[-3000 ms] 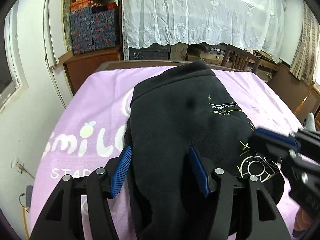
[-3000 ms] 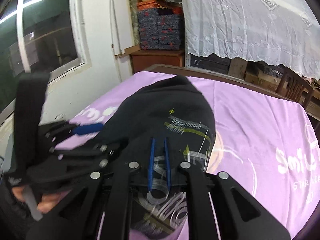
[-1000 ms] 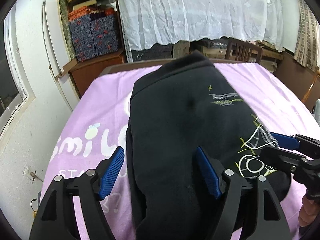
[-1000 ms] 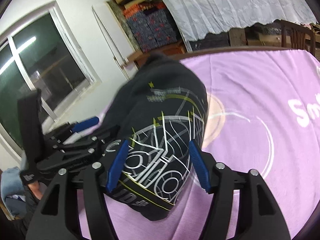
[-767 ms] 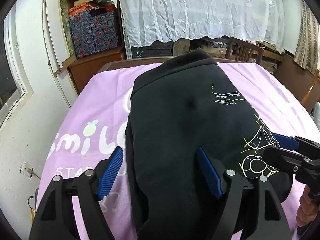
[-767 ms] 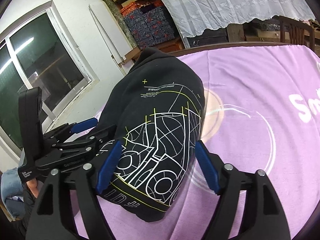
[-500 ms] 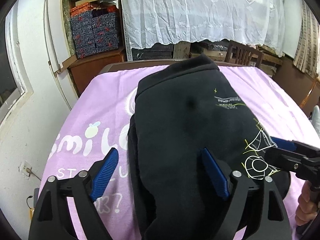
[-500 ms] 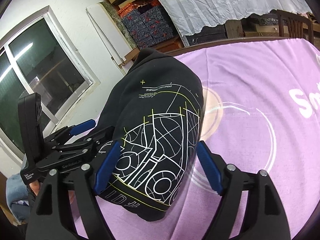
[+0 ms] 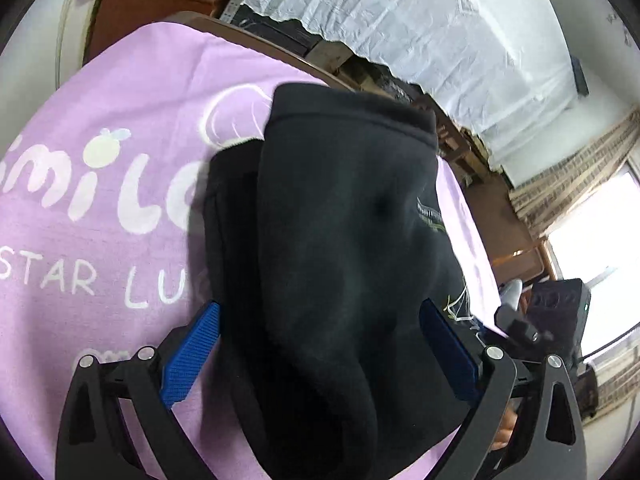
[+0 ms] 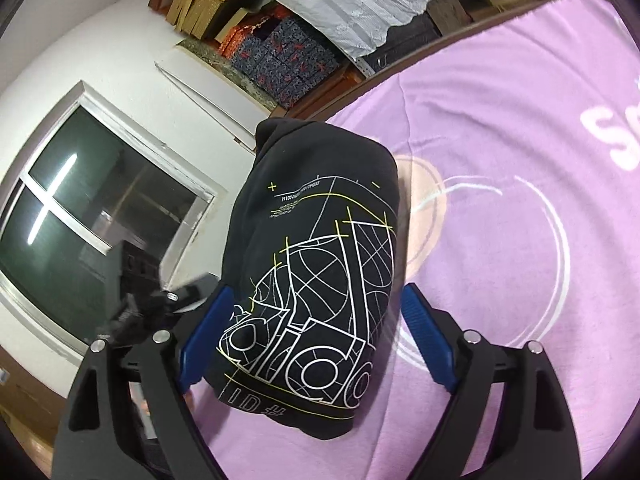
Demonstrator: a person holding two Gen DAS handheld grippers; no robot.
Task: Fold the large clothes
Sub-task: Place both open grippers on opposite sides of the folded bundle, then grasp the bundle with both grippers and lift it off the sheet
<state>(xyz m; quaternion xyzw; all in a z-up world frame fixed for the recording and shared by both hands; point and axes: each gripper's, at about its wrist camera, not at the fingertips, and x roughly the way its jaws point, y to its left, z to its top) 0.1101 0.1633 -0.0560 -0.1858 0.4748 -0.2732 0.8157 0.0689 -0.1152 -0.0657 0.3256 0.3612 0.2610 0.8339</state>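
A black sweatshirt [image 9: 340,248] lies folded into a long thick bundle on a purple blanket [image 9: 104,160]. Its white and yellow line print faces up in the right wrist view [image 10: 316,288]. My left gripper [image 9: 320,352] is open, its blue pads on either side of the bundle's near end, holding nothing. My right gripper [image 10: 316,340] is open too, straddling the printed near end of the bundle. The right gripper shows at the right edge of the left wrist view [image 9: 532,332], and the left one at the left of the right wrist view [image 10: 160,304].
The purple blanket [image 10: 500,200] with white lettering covers a wooden-edged table [image 10: 400,68]. A white lace cloth [image 9: 440,28] hangs behind, over stacked boxes. Patterned boxes [image 10: 284,64] sit on a cabinet. A dark window [image 10: 88,216] is at the left.
Three seconds ago my right gripper was shut on the printed end; it has since opened. Both grippers have tilted and drawn back a little. The bundle stays on the blanket.
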